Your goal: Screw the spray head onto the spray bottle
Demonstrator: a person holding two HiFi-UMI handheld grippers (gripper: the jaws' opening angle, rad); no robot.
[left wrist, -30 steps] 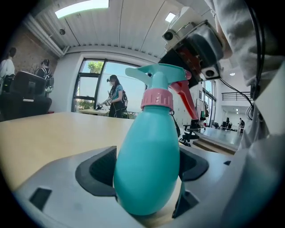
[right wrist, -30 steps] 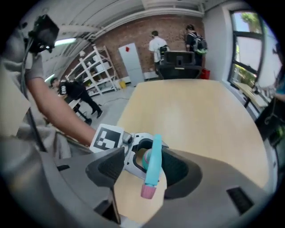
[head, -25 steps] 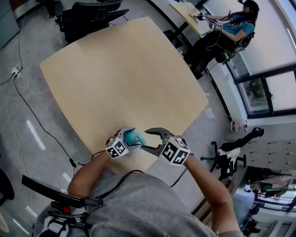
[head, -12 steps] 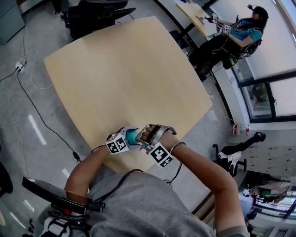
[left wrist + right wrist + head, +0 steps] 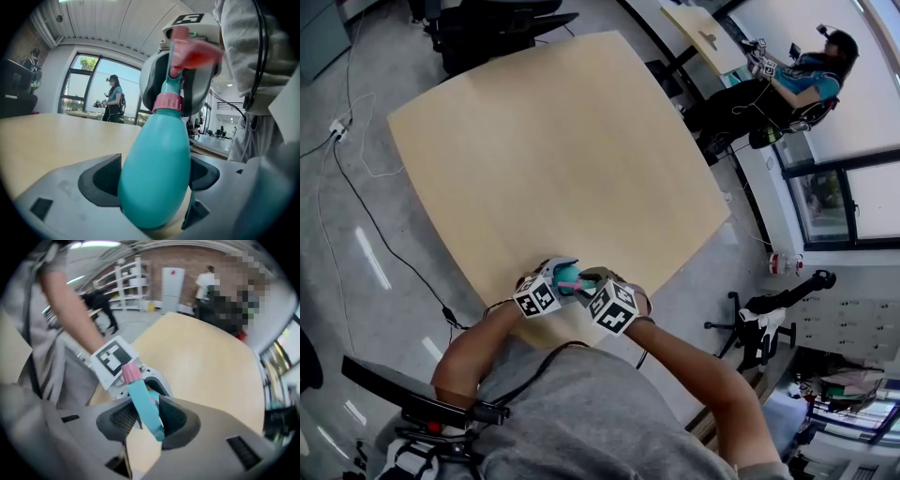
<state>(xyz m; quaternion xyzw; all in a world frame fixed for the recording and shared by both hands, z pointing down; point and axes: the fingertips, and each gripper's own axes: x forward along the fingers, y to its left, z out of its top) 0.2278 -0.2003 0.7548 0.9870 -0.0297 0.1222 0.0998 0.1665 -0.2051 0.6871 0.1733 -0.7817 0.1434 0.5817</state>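
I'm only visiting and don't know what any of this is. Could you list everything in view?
table: one, light wood, middle of the room
spray bottle: one, teal, over the table's near edge
spray head: one, pink and teal, on the bottle's neck
office chairs: count unclear, black, beyond the table
cables: a few, black and white, on the floor left of the table
seated person: one, teal top, at a second desk far right
left gripper: one, grey, shut on the spray bottle
right gripper: one, grey, jaws closing on the spray head
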